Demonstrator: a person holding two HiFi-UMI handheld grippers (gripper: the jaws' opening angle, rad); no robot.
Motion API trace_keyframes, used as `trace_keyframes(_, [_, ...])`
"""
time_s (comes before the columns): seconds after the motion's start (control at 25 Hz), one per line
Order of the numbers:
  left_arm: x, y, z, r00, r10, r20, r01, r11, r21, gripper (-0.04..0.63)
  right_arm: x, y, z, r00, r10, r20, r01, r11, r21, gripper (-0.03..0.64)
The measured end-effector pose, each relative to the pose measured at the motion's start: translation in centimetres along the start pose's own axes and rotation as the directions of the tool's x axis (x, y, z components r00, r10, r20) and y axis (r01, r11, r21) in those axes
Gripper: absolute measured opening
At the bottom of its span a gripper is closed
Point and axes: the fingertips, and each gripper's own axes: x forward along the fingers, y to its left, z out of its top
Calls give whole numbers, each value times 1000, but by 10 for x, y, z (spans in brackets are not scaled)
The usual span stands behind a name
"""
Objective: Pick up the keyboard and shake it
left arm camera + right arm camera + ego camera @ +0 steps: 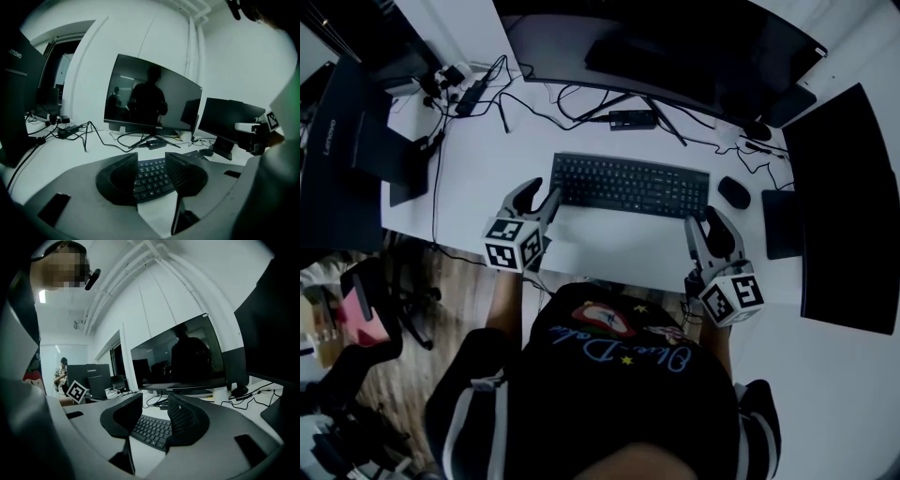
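Note:
A black keyboard (630, 185) lies flat on the white desk (487, 169) in front of the big monitor. My left gripper (541, 195) sits just off the keyboard's left end, a little toward its near edge, with its jaws open and nothing between them. In the left gripper view the keyboard (152, 177) shows through the gap of that gripper (151, 161). My right gripper (706, 222) hovers at the keyboard's near right corner, also open and empty. The right gripper view shows the keyboard (151, 430) beyond its jaws (154, 404).
A black mouse (734, 192) lies right of the keyboard. The large monitor (675, 47) stands behind it, a second screen (848, 206) at the right, a Lenovo screen (347, 141) at the left. Cables (572, 103) and a small black box (632, 119) lie behind the keyboard.

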Motion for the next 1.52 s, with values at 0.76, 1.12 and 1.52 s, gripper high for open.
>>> trace_keyframes(0.76, [106, 76, -70, 946, -116, -302, 74, 987, -145, 237, -11, -23, -40, 965, -250, -78, 255, 965, 57, 150])
trace_keyframes(1.12, [122, 70, -77, 930, -139, -339, 85, 982, -171, 251, -27, -54, -61, 945, -296, -140, 312, 944, 107, 155])
trace_keyframes(1.52, [126, 55, -80, 917, -167, -362, 114, 980, -161, 268, -1, -99, -119, 917, -226, -329, 292, 942, 167, 169])
